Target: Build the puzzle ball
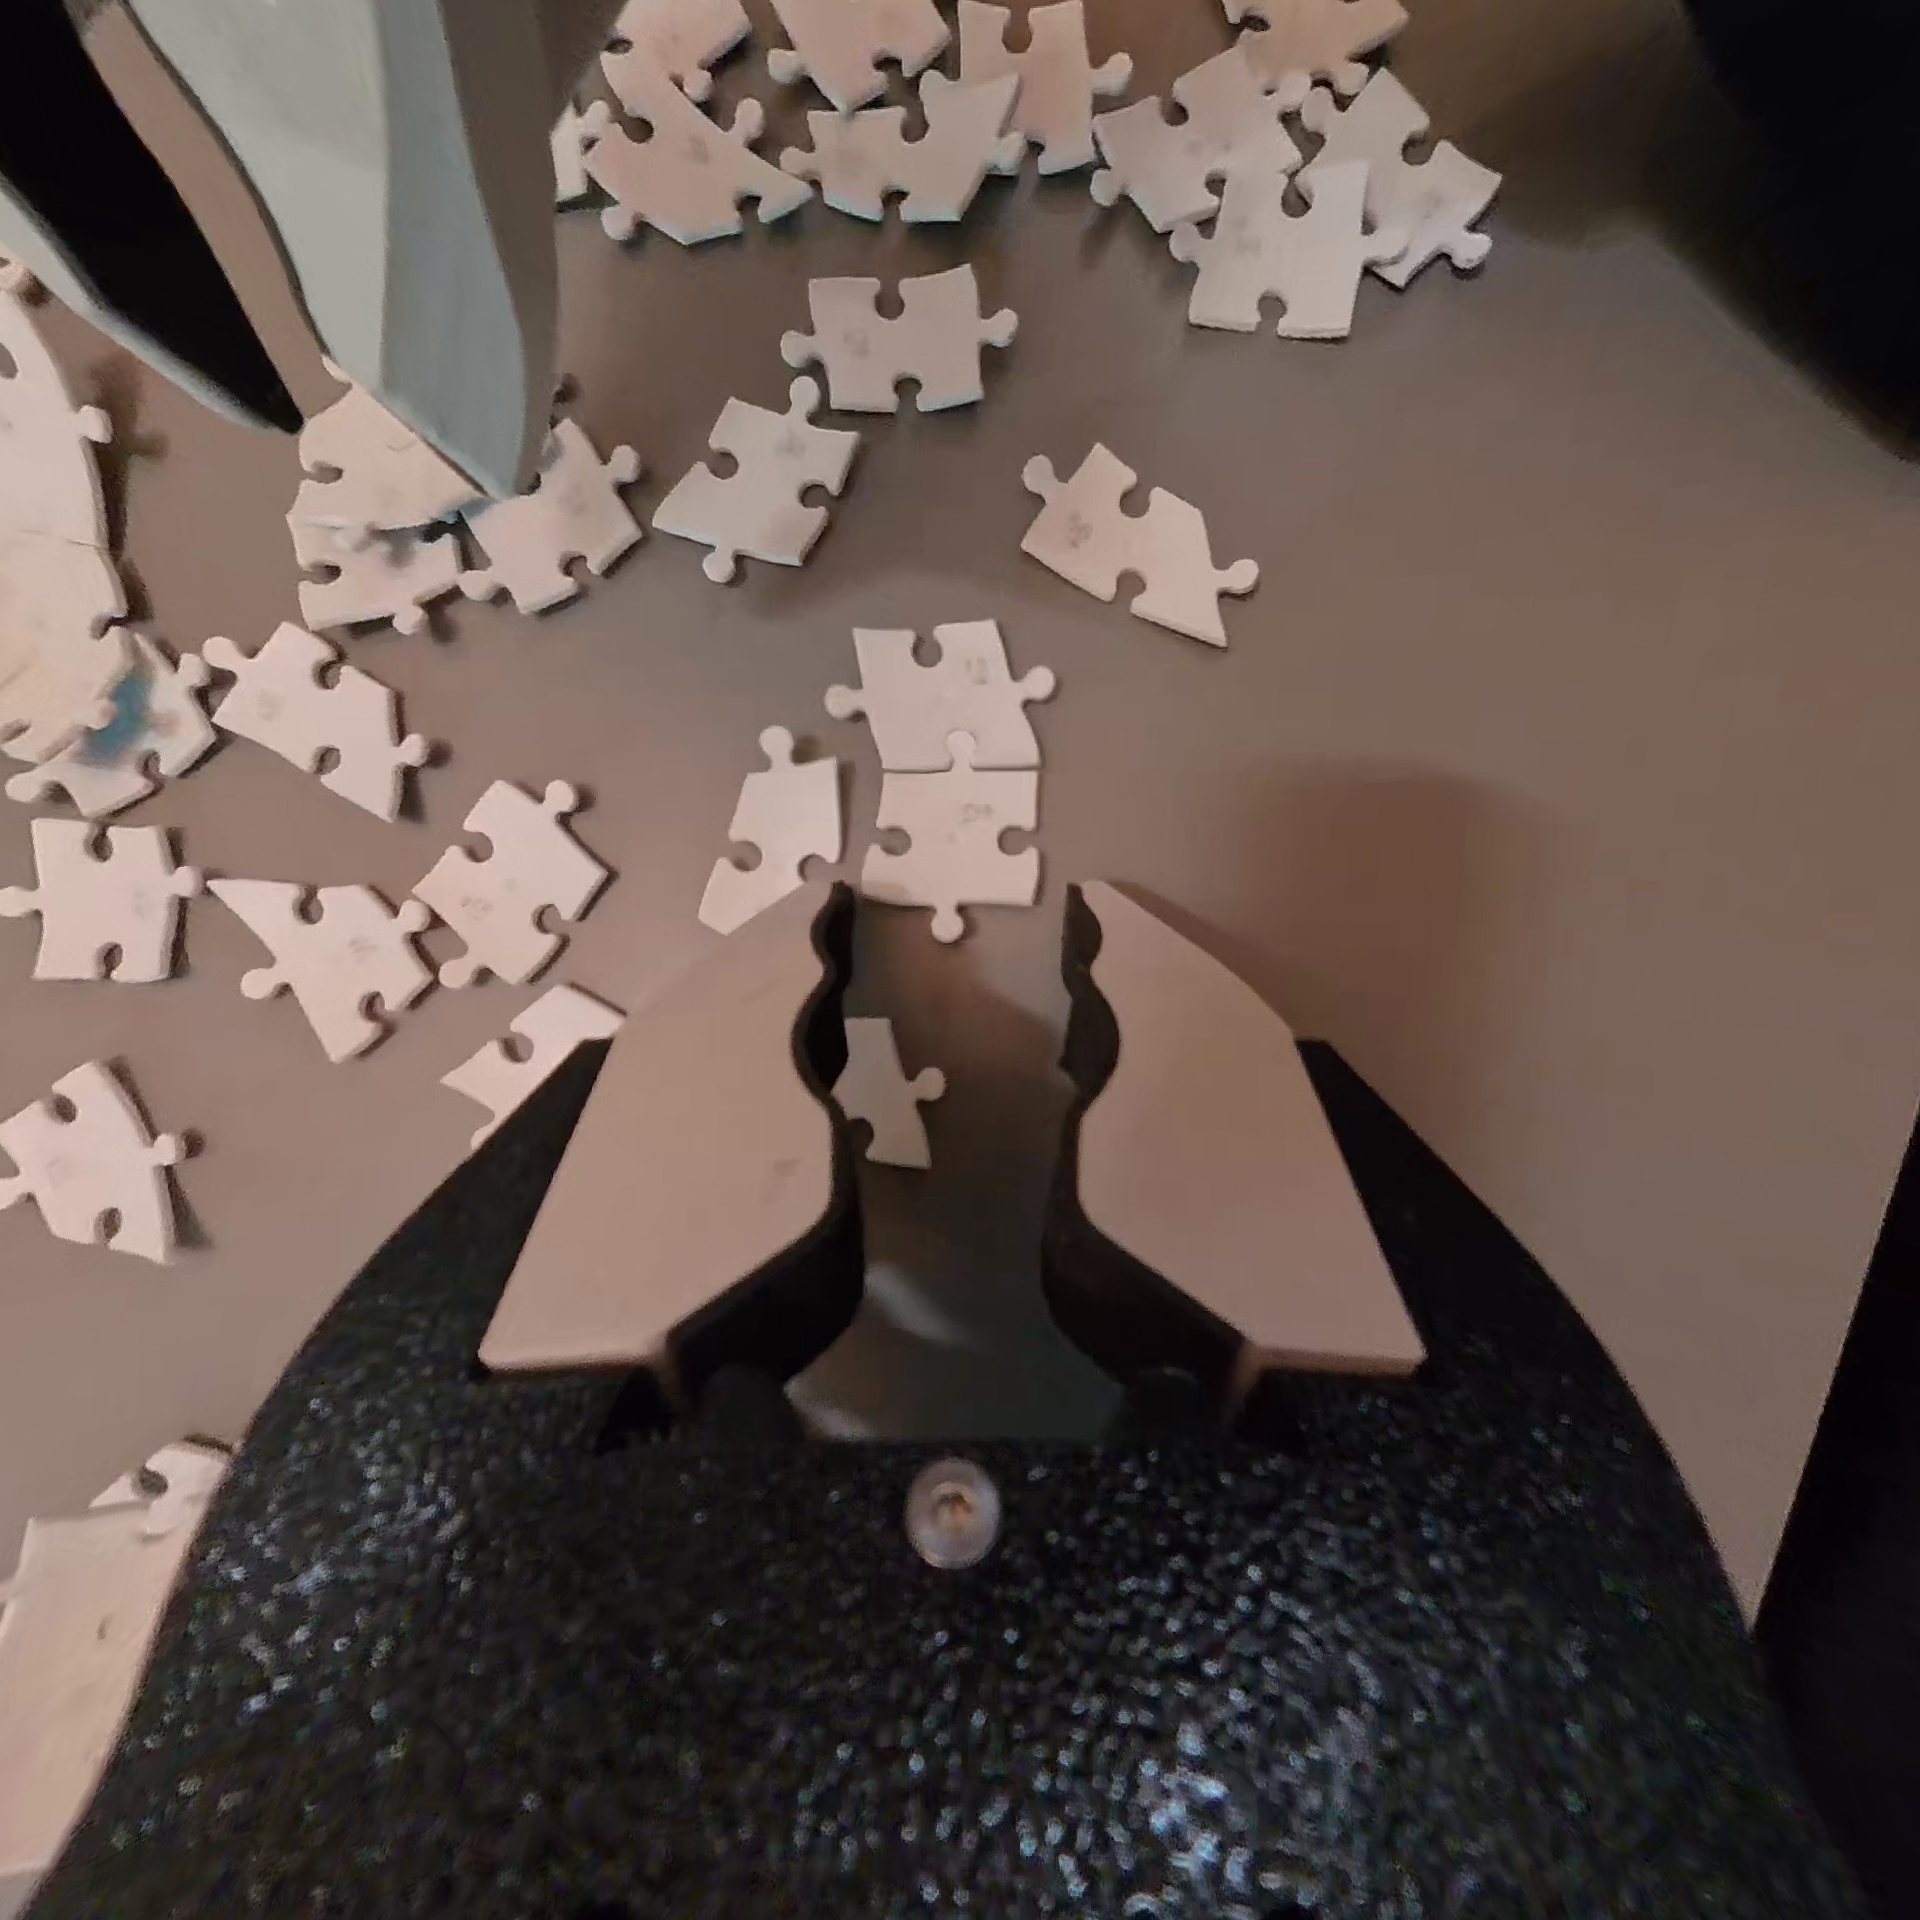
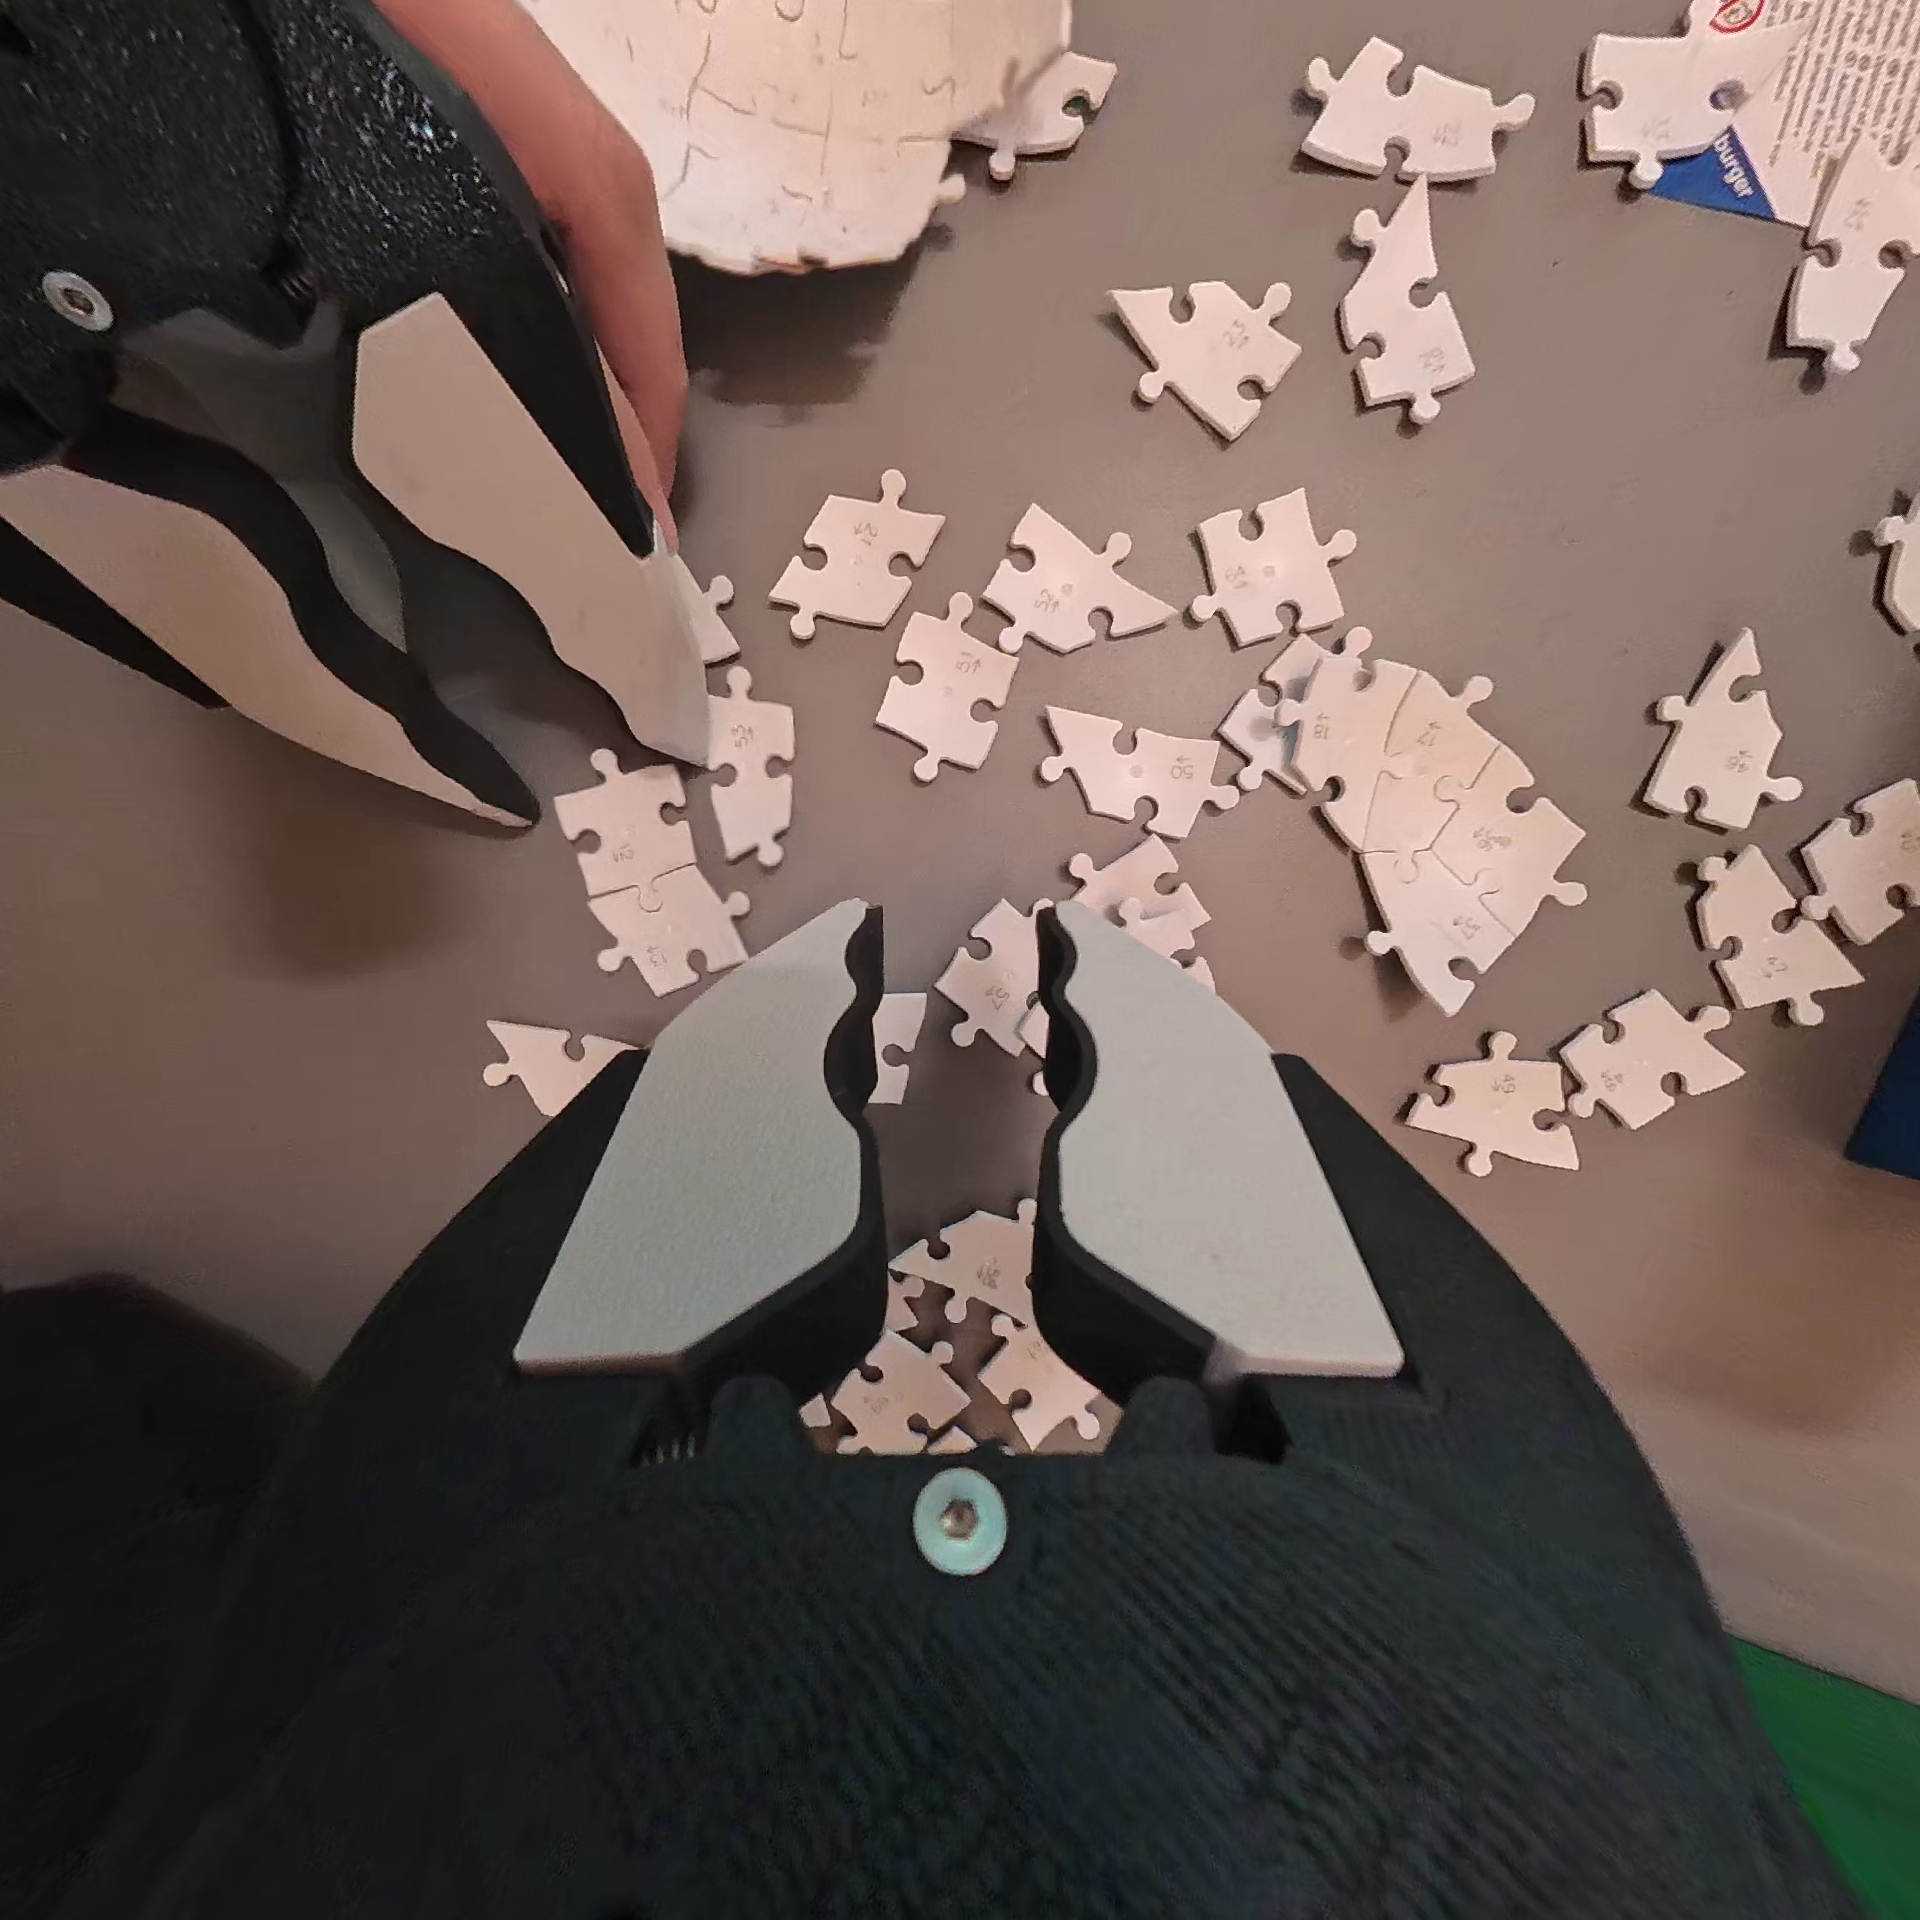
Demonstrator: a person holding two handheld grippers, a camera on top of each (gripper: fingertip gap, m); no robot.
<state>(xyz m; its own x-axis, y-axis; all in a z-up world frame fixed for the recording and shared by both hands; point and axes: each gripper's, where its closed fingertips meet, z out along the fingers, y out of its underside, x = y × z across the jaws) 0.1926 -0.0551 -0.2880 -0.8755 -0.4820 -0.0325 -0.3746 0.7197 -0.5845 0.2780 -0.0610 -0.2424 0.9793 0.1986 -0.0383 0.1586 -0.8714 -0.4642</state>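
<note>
over grey table (image 1: 1455,727), left gripper (image 1: 961,904) gapes empty just short of joined pair of puzzle pieces (image 1: 951,779); right gripper (image 2: 961,925) narrowly apart, empty, above loose pieces (image 2: 997,987).

- Left gripper (image 1: 956,899): black speckled housing, tan-faced fingers (image 1: 686,1122) with wavy black pads, one clear-capped screw (image 1: 951,1519).
- Right gripper (image 2: 961,914): black textured housing, grey-faced fingers (image 2: 717,1153), one silver hex screw (image 2: 959,1525).
</note>
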